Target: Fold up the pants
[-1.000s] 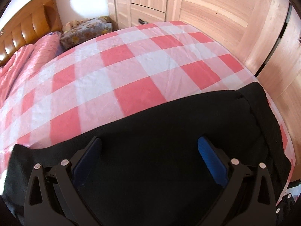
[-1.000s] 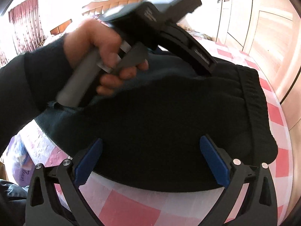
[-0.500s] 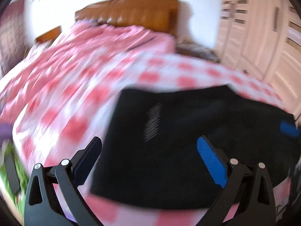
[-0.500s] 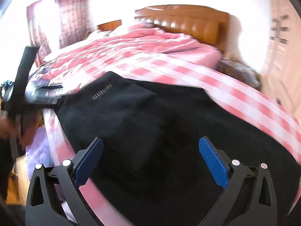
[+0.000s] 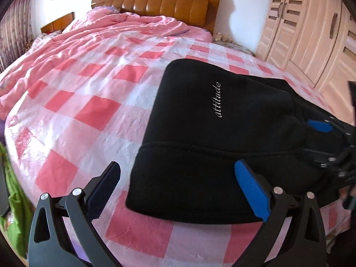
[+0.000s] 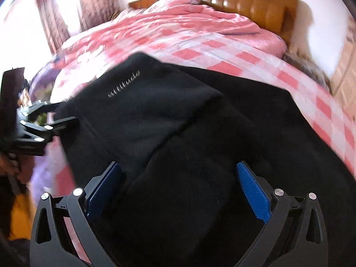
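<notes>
Lying folded on the pink-and-white checked bed sheet (image 5: 93, 111), the black pants (image 5: 213, 138) sit toward the 3 o'clock side of the left wrist view, an upper layer doubled over a lower one, with the white word "attitude" (image 5: 217, 100) stitched on the top layer. The left tool (image 5: 178, 184) hangs over the near edge of the pants with its blue-padded jaws spread wide and nothing between them; its right pad is over the black cloth, its left pad over the sheet. The right tool (image 6: 178, 184) is likewise spread wide and empty, hovering above the dark fabric, which fills the lower half of its view. From the left camera the right tool shows at 3 o'clock, over the pants' far side; from the right camera the left tool appears at 9 o'clock beside the pants' edge. A rumpled pink quilt (image 5: 93, 35) lies toward 11 o'clock before the wooden headboard (image 5: 155, 4), and a pale wardrobe (image 5: 311, 33) stands at 2 o'clock.
</notes>
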The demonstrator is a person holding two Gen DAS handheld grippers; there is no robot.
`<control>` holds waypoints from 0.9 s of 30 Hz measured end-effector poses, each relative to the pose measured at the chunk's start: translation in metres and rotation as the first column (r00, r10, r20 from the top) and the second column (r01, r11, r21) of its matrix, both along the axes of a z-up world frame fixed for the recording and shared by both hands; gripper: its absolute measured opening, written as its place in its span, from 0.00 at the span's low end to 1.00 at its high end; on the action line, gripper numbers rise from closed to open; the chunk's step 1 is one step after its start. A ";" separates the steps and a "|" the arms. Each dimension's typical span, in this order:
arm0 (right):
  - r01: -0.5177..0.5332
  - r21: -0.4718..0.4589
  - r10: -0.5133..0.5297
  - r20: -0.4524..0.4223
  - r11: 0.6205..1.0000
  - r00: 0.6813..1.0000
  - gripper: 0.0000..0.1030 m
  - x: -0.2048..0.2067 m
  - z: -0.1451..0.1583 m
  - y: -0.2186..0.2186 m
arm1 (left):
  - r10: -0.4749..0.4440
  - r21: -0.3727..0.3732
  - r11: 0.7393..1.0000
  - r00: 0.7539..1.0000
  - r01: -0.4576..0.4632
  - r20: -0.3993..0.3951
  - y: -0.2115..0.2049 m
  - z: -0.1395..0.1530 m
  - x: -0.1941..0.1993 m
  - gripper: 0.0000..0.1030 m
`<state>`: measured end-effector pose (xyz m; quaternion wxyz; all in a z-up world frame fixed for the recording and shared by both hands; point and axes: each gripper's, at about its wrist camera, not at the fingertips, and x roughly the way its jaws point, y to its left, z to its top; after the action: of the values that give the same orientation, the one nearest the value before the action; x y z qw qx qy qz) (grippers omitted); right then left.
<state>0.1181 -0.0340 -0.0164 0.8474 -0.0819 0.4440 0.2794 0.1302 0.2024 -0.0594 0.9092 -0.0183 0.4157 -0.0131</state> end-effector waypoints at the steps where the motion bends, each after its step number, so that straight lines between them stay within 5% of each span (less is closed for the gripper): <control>1: 0.021 0.023 -0.022 0.005 1.000 1.000 0.96 -0.012 0.007 -0.013 | 0.018 0.077 0.997 1.000 -0.019 0.019 -0.008 0.007 -0.004 0.99; 3: 0.110 0.009 -0.110 0.063 0.994 0.992 0.96 -0.039 0.020 -0.052 | 0.050 0.257 0.964 0.994 -0.072 0.094 -0.029 0.022 -0.013 0.99; 5: 0.232 0.035 -0.235 0.107 0.972 0.966 0.96 -0.067 0.032 -0.104 | 0.029 0.357 0.929 0.980 -0.099 0.197 -0.057 0.042 -0.026 0.99; 8: 0.506 0.186 -0.520 0.032 0.842 0.854 0.96 -0.118 0.041 -0.205 | -0.082 0.336 0.942 0.964 -0.009 0.254 -0.099 0.061 -0.034 0.99; 10: 0.598 0.242 -0.611 -0.025 0.764 0.791 0.96 -0.142 0.034 -0.241 | -0.219 0.251 0.955 0.948 0.159 0.233 -0.143 0.067 -0.032 0.99; 13: 0.691 0.293 -0.693 -0.115 0.661 0.712 0.96 -0.171 0.015 -0.281 | -0.353 0.169 0.930 0.921 0.326 0.166 -0.202 0.061 -0.017 0.99; 16: 0.724 0.316 -0.691 -0.229 0.613 0.686 0.96 -0.172 -0.009 -0.299 | -0.434 0.168 0.896 0.891 0.411 0.134 -0.264 0.049 -0.003 0.99; 22: 0.727 0.337 -0.676 -0.274 0.599 0.684 0.96 -0.150 -0.023 -0.308 | -0.543 0.221 0.821 0.840 0.526 0.017 -0.348 0.016 0.025 0.99; 27: 0.727 0.321 -0.669 -0.288 0.607 0.686 0.96 -0.137 -0.023 -0.309 | -0.552 0.206 0.812 0.833 0.547 -0.035 -0.357 -0.005 0.037 0.99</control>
<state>-0.0188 -0.3427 -0.0397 0.8527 0.2975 0.4290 0.0178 0.1673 -0.1550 -0.0642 0.8688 0.1977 0.3904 -0.2318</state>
